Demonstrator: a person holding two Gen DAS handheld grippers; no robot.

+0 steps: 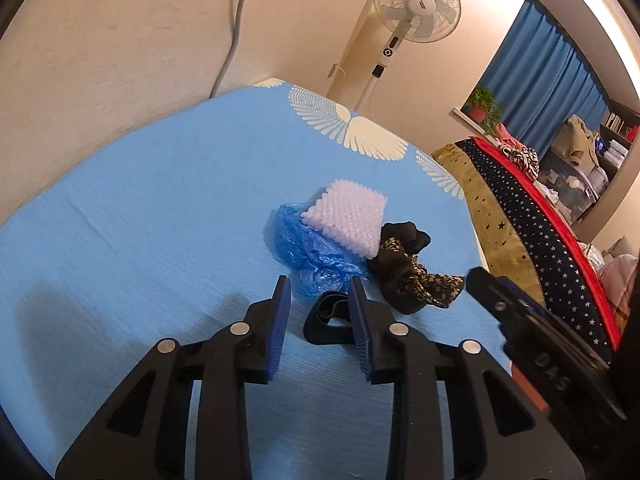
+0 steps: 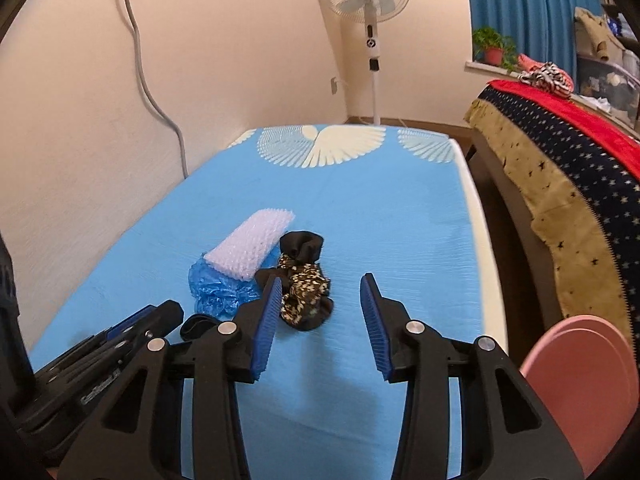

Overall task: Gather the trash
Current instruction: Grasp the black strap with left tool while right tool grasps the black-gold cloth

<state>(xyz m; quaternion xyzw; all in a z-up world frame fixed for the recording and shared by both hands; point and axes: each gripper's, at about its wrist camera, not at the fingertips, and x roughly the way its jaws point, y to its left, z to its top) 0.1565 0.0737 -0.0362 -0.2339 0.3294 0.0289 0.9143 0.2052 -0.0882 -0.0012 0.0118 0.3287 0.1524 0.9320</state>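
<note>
On the blue mattress (image 1: pixel 140 220) lies a small heap: a crumpled blue plastic bag (image 1: pixel 308 248), a white piece of bubble wrap (image 1: pixel 344 220) on top of it, and a black and speckled brown cloth (image 1: pixel 412 276) to its right. A black band (image 1: pixel 324 316) lies just in front of the heap, between the fingers of my left gripper (image 1: pixel 320 284), which is open and touches nothing. My right gripper (image 2: pixel 321 280) is open too, hovering above the speckled cloth (image 2: pixel 304 292), which lies close to its left finger. The bag (image 2: pixel 216 284) and bubble wrap (image 2: pixel 252 248) sit to its left.
A pink round container (image 2: pixel 580 380) shows at the lower right. A second bed with a star-patterned blanket (image 2: pixel 568 168) runs along the right, past a dark gap. A wall (image 2: pixel 80 140) borders the mattress on the left. A standing fan (image 2: pixel 370 8) is beyond the far end.
</note>
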